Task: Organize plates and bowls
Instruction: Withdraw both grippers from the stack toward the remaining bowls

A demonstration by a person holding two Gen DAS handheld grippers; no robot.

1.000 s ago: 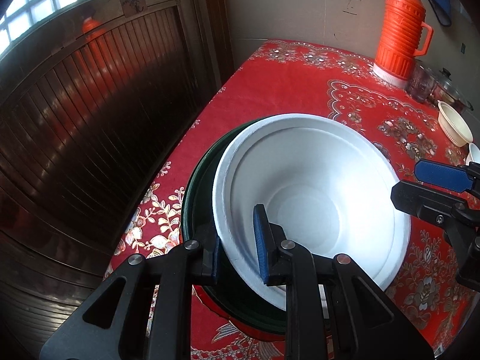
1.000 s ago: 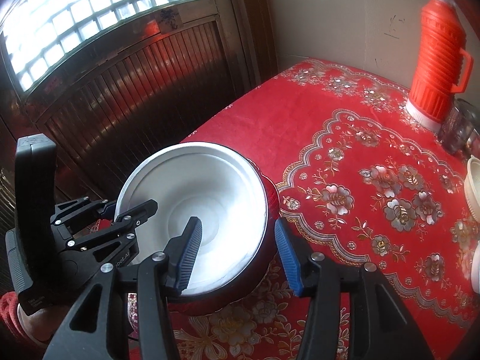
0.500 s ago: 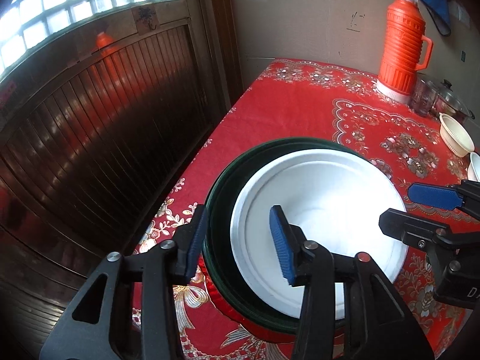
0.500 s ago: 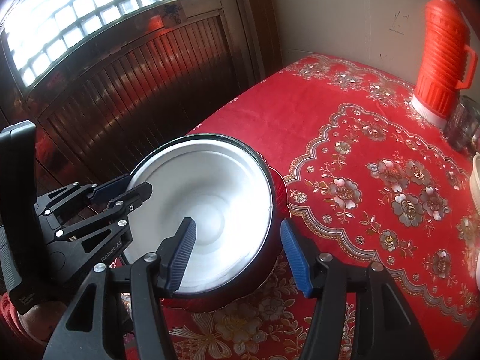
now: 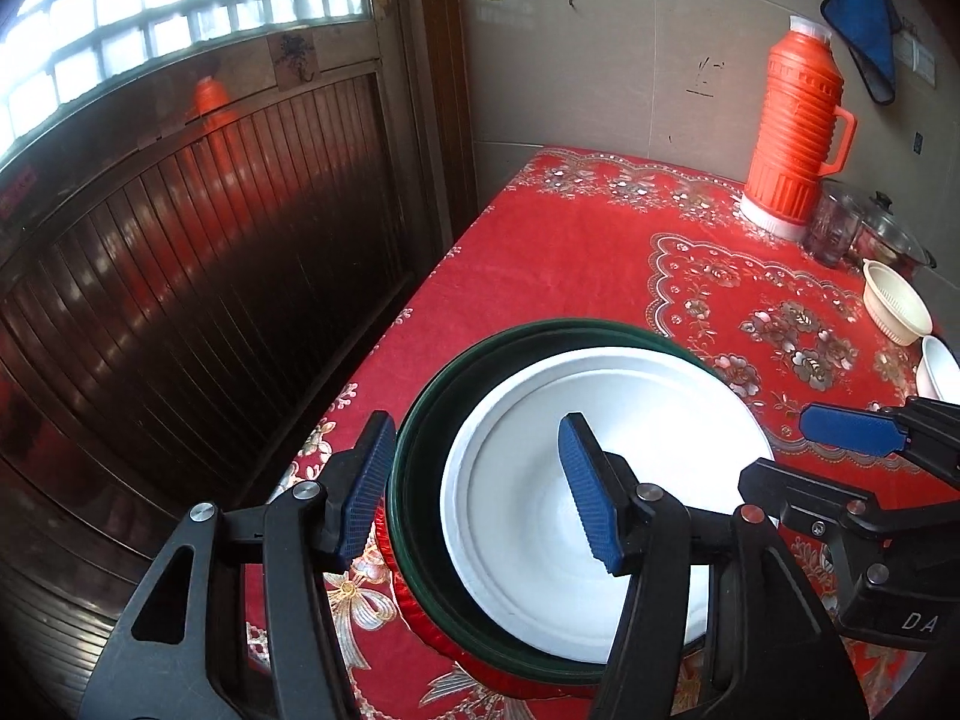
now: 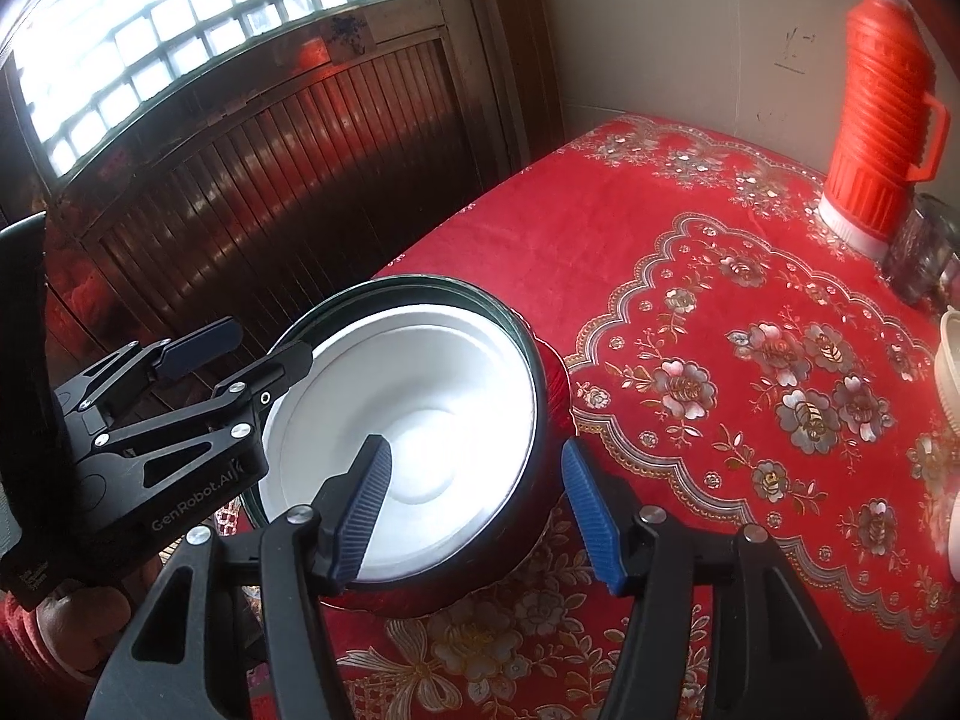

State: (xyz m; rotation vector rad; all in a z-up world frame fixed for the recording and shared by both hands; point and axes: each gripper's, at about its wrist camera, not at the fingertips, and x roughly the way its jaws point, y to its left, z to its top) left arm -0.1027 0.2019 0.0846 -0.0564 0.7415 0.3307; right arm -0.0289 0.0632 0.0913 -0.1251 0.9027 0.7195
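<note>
A white dish (image 5: 630, 414) (image 6: 420, 396) lies flat inside a larger bowl (image 5: 429, 420) (image 6: 543, 396) with a dark green rim and a red outer wall. The stack sits near the left edge of the red tablecloth. My left gripper (image 5: 477, 474) (image 6: 252, 354) straddles the near left rim of the stack. Its jaws are opening and the pads touch nothing. My right gripper (image 6: 477, 486) (image 5: 798, 456) is open astride the near right rim, one finger over the white dish and one outside the red wall, neither pressing.
An orange thermos (image 5: 792, 120) (image 6: 882, 90) stands at the back by the wall, with a glass cup (image 5: 831, 228) and a lidded pot (image 5: 888, 234) beside it. A cream bowl (image 5: 897, 309) and a white bowl (image 5: 939, 369) sit at the right. A dark slatted door (image 5: 210, 252) borders the table's left edge.
My left gripper was shut on the tilted white dish's rim; it has let go and opened. The dish now lies flat in the green-rimmed bowl. The right jaws have widened slightly.
</note>
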